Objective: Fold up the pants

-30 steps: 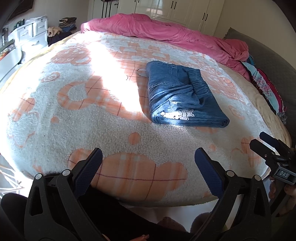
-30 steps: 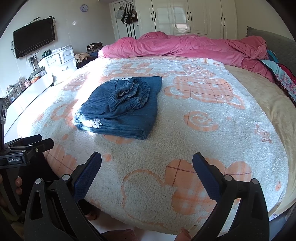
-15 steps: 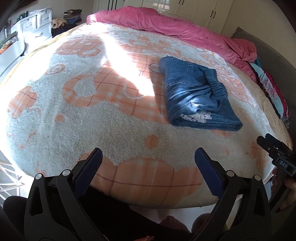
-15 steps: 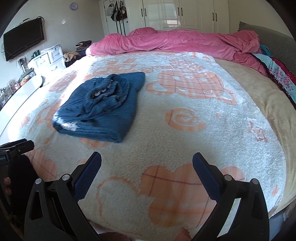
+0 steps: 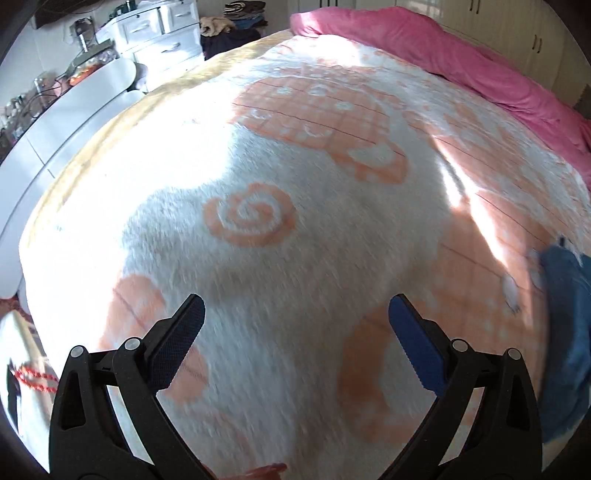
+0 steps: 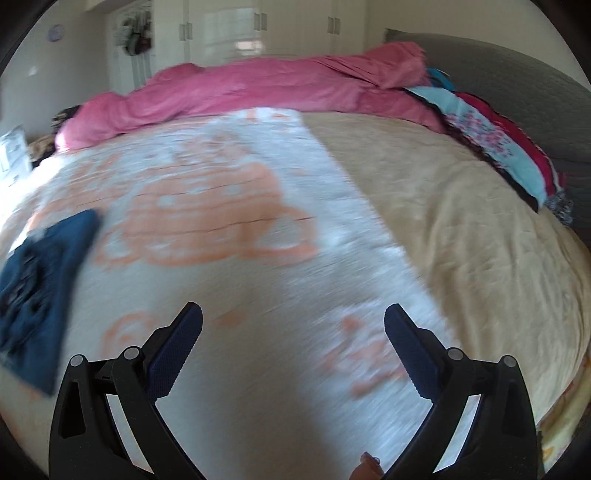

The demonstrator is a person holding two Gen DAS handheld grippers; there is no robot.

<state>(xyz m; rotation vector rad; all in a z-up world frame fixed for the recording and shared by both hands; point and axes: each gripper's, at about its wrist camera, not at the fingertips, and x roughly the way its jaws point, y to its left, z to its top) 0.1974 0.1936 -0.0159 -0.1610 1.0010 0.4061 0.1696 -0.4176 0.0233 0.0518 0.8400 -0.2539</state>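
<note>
The folded blue jeans [image 5: 565, 332] lie on the white and orange fleece blanket [image 5: 295, 221]. In the left wrist view they sit at the far right edge, blurred. In the right wrist view the jeans [image 6: 40, 288] are at the far left. My left gripper [image 5: 297, 321] is open and empty above the blanket, well left of the jeans. My right gripper [image 6: 293, 332] is open and empty above the blanket [image 6: 229, 280], well right of the jeans.
A pink duvet [image 6: 240, 96] lies bunched along the far side of the bed. A beige sheet [image 6: 461, 240] covers the right part. Colourful clothes [image 6: 491, 136] lie by the grey headboard [image 6: 517, 74]. White drawers [image 5: 155, 33] stand at the left.
Both views have swung outward, away from the jeans: the left camera to the left, the right camera to the right. The jeans have slid to the frame edges. Both grippers stay open.
</note>
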